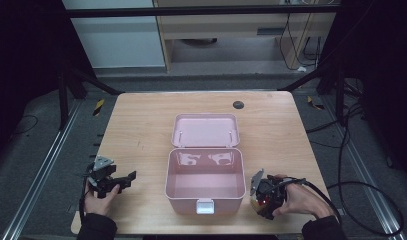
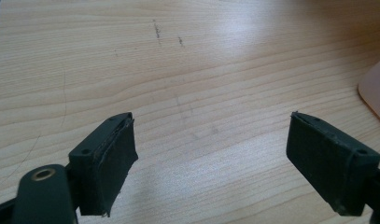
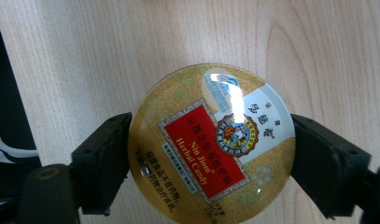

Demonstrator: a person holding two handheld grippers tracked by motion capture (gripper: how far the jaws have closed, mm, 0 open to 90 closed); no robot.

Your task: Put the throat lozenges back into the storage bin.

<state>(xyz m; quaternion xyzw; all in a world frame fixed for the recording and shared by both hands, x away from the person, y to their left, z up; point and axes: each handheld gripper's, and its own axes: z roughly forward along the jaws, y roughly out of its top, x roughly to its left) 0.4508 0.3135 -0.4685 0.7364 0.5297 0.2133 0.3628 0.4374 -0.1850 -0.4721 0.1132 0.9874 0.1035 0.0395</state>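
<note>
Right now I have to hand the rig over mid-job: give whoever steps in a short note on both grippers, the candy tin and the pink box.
Right gripper: shut on the round candy tin, just right of the pink box, over the table.
Left gripper: open, nothing between its jaws, over bare wood left of the box.
Done: box lid is open and laid back; tin is gripped.
Left: probably carry the tin over the box, set it inside, then close the lid.

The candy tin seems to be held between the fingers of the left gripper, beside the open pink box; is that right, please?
Not quite: the round candy tin sits between the fingers of the right gripper, as the right gripper view shows. The left gripper is open over bare table. The pink box is indeed open.
</note>
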